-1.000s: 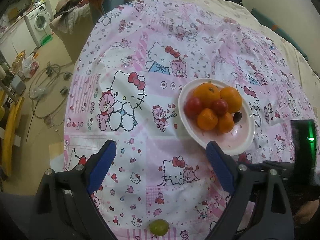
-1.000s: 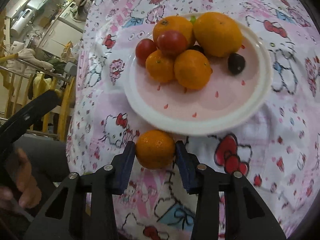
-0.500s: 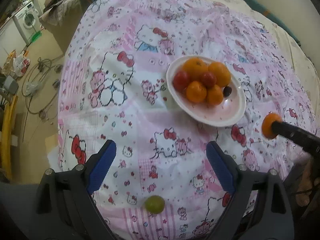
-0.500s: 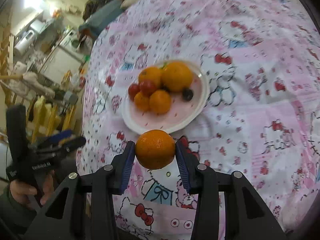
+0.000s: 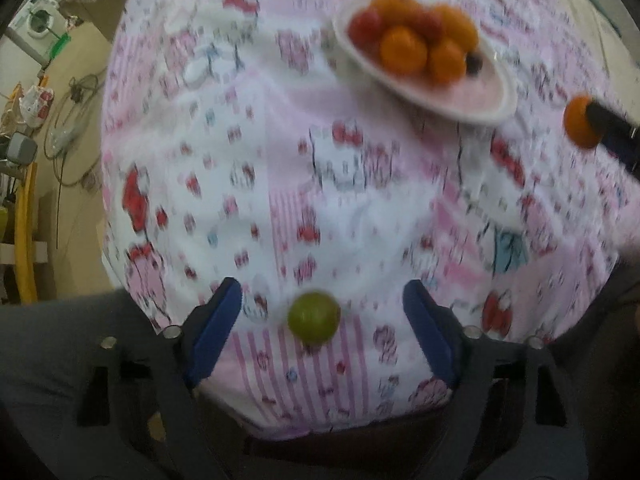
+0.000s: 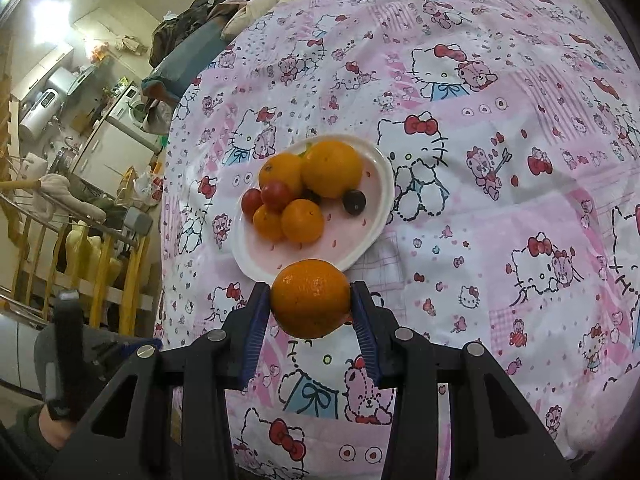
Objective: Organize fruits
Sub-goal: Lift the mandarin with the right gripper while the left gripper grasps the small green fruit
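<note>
My right gripper (image 6: 311,302) is shut on an orange mandarin (image 6: 310,298) and holds it in the air, above the near side of a white plate (image 6: 376,224). The plate holds several oranges, small red fruits and a dark grape. My left gripper (image 5: 322,314) is open, its blue pads on either side of a small green fruit (image 5: 314,317) that lies on the pink patterned cloth near the table's front edge. The left wrist view also shows the plate (image 5: 496,96) far up and the held mandarin (image 5: 580,122) at the right.
The pink cartoon-cat tablecloth (image 6: 500,184) covers the whole round table. Beyond the left edge there is floor with cables, yellow wooden furniture (image 6: 100,264) and a washing machine. Clothes are piled at the far end of the table.
My right gripper has lifted the mandarin up and back from the plate. My left gripper has pulled back toward the front edge, so the green fruit now sits between its open fingers.
</note>
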Tool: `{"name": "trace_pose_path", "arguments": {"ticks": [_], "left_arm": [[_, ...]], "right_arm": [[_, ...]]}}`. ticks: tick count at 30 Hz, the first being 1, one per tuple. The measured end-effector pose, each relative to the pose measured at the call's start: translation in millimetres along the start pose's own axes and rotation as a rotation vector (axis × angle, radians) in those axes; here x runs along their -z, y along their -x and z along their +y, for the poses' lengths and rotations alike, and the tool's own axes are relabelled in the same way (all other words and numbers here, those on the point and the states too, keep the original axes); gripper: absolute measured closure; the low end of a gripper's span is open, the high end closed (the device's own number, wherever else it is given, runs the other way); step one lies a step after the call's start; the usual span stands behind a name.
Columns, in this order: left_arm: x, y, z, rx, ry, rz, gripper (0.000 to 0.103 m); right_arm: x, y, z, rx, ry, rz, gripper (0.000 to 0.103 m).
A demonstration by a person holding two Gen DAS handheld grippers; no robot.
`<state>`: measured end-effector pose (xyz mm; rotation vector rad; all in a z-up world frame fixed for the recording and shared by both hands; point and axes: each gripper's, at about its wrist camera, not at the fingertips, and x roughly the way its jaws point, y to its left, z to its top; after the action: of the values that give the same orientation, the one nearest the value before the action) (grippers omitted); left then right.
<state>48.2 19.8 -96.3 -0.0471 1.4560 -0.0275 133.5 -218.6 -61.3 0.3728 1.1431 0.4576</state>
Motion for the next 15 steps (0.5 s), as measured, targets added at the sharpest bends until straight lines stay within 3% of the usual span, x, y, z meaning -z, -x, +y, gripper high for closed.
{"name": "trace_pose_path", "arguments": {"ticks": [7, 10, 13, 15], "left_arm": [[10, -19, -7, -0.044, -0.050, 0.050, 0.048], [12, -20, -7, -0.065, -0.061, 0.046, 0.050], [12, -21, -8, -0.062, -0.064, 0.042, 0.073], [13, -20, -8, -0.074, -0.061, 0.032, 0.078]], "right_arm": [[0, 0, -1, -0.005, -0.005, 0.002, 0.060], [1, -2, -1, 0.002, -0.007, 0.013, 0.060], [1, -3, -2, 0.009, -0.012, 0.018, 0.060], [1, -2, -3, 0.011, -0.015, 0.015, 0.060]]}}
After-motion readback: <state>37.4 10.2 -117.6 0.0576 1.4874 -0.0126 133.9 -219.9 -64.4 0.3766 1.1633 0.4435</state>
